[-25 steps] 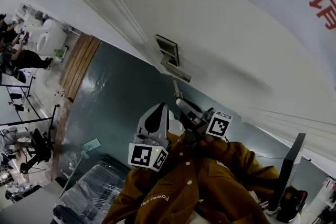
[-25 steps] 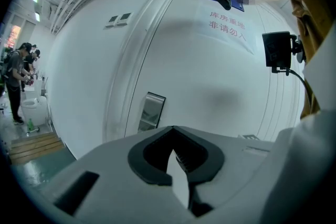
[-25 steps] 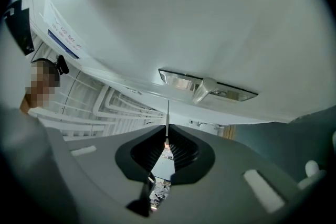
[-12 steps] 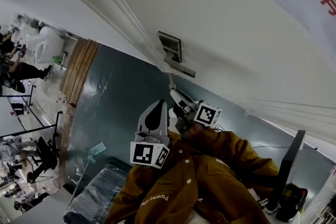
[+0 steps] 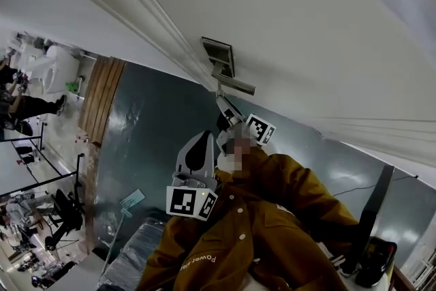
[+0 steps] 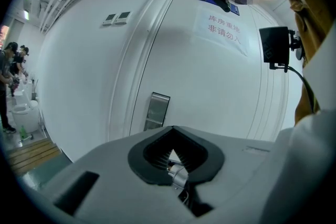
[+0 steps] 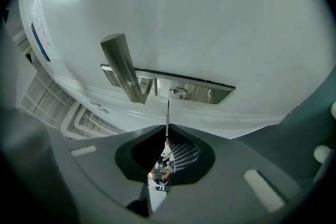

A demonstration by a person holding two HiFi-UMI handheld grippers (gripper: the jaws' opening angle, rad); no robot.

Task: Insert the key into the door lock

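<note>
A steel lock plate (image 5: 219, 58) with a lever handle (image 5: 235, 85) sits on the white door. In the right gripper view the keyhole (image 7: 177, 91) lies in the plate (image 7: 202, 93), right of the handle (image 7: 123, 68). My right gripper (image 7: 167, 131) is shut on a thin key (image 7: 167, 115). The key's tip stops a short way below and slightly left of the keyhole, not touching it. In the head view the right gripper (image 5: 223, 105) is just under the handle. My left gripper (image 5: 203, 136) is shut and empty, held back near the brown jacket (image 5: 259, 228). The left gripper view shows its jaws (image 6: 173, 129) and the lock plate (image 6: 156, 111) beyond.
A sign with red print (image 6: 226, 29) hangs higher on the door. The door frame mouldings (image 5: 150, 17) run beside the lock. A dark monitor (image 5: 371, 215) stands at the right. Dark floor (image 5: 150, 126), a wooden strip (image 5: 102, 88) and distant people (image 5: 20, 99) lie to the left.
The right gripper has risen with the key from near the jacket to just under the handle. The left gripper has stayed where it was.
</note>
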